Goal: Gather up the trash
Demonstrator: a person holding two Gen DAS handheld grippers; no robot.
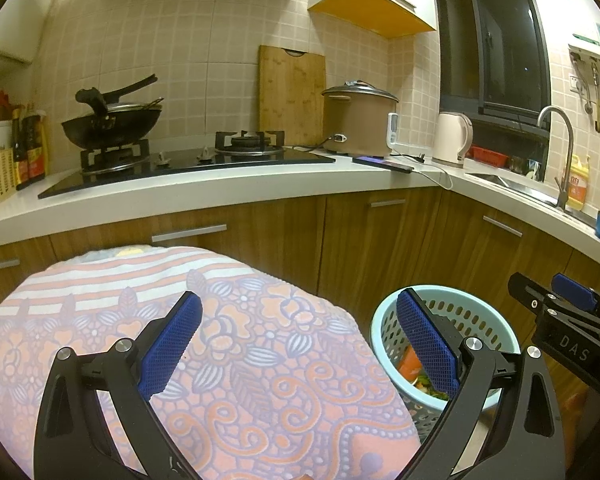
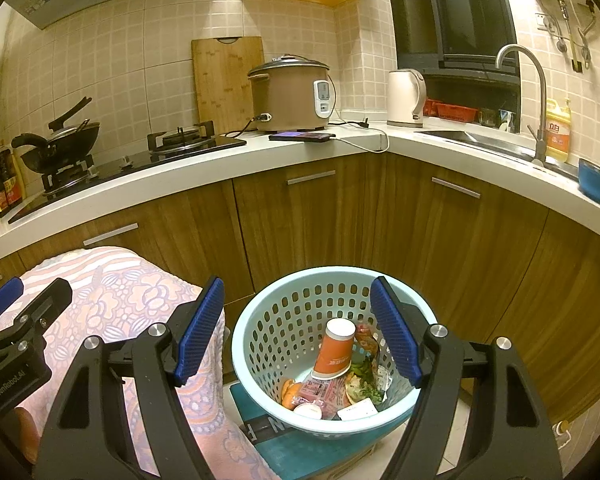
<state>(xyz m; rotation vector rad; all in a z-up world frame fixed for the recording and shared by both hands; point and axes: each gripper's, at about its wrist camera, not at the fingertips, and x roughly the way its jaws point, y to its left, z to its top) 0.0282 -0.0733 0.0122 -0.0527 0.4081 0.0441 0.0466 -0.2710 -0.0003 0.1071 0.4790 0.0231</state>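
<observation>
The trash [image 2: 332,376] lay in the pale basket [image 2: 260,312] on the floor, below the right gripper [image 2: 298,330]; both grippers' jaws stood open, empty; the paper cup [image 2: 336,350] looked light and crushable, best pinched gently mid-wall.

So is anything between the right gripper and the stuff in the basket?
Nothing visible. The right gripper is open above the light blue basket, whose top is uncovered; the orange cup and wrappers lie exposed inside.
</observation>
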